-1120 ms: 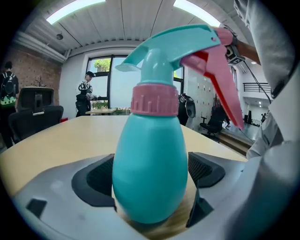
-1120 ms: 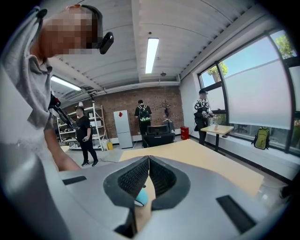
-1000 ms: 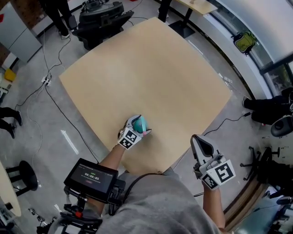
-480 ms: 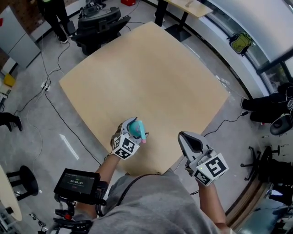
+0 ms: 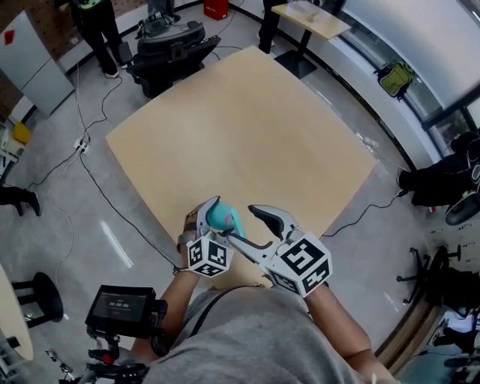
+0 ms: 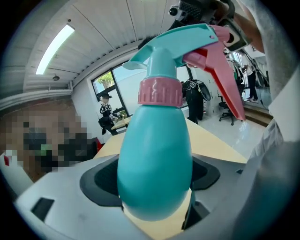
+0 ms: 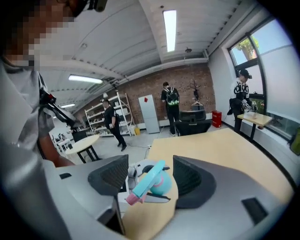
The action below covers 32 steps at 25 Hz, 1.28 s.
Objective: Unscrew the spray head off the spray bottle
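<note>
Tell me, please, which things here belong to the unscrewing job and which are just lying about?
Job: spray bottle; spray head; left gripper, holding the bottle; right gripper, fingers just been opening, head between them, ungripped.
Lying about: side table; green bag; red box; black cart.

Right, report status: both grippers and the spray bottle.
Left gripper shut on spray bottle. Right gripper jaws just opened, spray head between them, not gripped, still screwed on. Nothing in the way.
</note>
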{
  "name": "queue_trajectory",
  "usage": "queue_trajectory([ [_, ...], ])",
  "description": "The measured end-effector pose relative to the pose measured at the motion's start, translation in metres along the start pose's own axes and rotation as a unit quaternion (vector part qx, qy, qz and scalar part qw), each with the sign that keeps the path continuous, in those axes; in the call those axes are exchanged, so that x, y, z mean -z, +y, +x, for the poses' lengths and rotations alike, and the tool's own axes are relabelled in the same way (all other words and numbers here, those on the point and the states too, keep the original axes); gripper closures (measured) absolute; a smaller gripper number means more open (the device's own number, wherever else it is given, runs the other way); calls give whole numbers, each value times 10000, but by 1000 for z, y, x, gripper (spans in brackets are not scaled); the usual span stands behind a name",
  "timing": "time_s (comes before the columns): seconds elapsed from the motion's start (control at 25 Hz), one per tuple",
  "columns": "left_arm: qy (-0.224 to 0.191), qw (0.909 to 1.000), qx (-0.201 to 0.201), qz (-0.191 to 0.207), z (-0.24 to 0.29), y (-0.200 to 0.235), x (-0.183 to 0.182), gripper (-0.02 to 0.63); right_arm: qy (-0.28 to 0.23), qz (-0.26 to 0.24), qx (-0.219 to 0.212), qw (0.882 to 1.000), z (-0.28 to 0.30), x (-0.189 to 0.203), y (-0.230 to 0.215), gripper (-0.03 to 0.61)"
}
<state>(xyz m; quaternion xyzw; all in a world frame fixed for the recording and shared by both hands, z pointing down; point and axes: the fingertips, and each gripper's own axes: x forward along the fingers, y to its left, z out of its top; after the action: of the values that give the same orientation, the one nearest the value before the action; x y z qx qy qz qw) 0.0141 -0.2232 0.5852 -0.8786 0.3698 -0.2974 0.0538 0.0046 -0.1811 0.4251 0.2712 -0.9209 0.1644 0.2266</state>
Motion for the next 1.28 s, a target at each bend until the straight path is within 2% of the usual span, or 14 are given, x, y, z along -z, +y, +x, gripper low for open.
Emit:
queue_trajectory([
  [0.16,115,9995,-259,107,-2,6,-3,222,668,-309,378,9966,23,26,-8,301],
  [0.4,125,9975,-401,574,-5,2,-16,222,1152,-421,471,9913,38,47,-10,311],
  [0.44,95,9978,-361,543,-6,1,-17,222,1167,-429,528,9908,37,47,-12,396],
  [0.48,48,9984,-288,477,-6,-1,-18,222,1180,-466,558,9903,36,45,-13,430],
  [0.64,-192,9988,226,381,-8,-10,-19,222,1303,-1106,368,9846,35,46,-5,436],
  [0.72,-357,9963,665,409,-13,-18,-20,223,1391,-1548,55,9781,34,48,4,436],
  [0.8,-559,9886,1320,465,-22,-33,-22,224,1560,-2061,-551,9644,29,51,17,437],
  [0.84,-687,9814,1711,540,-28,-43,-24,224,1670,-2457,-973,9499,24,54,26,437],
  [0.88,-841,9715,2117,658,-37,-54,-26,224,1771,-2982,-1463,9265,16,58,36,437],
  [0.96,-1185,9451,2893,947,-59,-76,-33,224,1917,-4165,-2500,8528,-4,68,58,436],
  [1.04,-1441,9199,3478,1102,-79,-95,-43,225,2031,-4951,-3297,7778,-27,74,74,436],
  [1.12,-1543,9057,3777,1151,-90,-108,-51,227,2169,-5379,-3716,7249,-42,77,83,436],
  [1.2,-1536,9035,3816,1202,-92,-115,-54,227,2300,-5610,-3832,6968,-49,81,87,436],
  [1.28,-1503,9085,3717,1178,-89,-117,-54,227,2331,-5625,-3791,6968,-50,84,86,436],
])
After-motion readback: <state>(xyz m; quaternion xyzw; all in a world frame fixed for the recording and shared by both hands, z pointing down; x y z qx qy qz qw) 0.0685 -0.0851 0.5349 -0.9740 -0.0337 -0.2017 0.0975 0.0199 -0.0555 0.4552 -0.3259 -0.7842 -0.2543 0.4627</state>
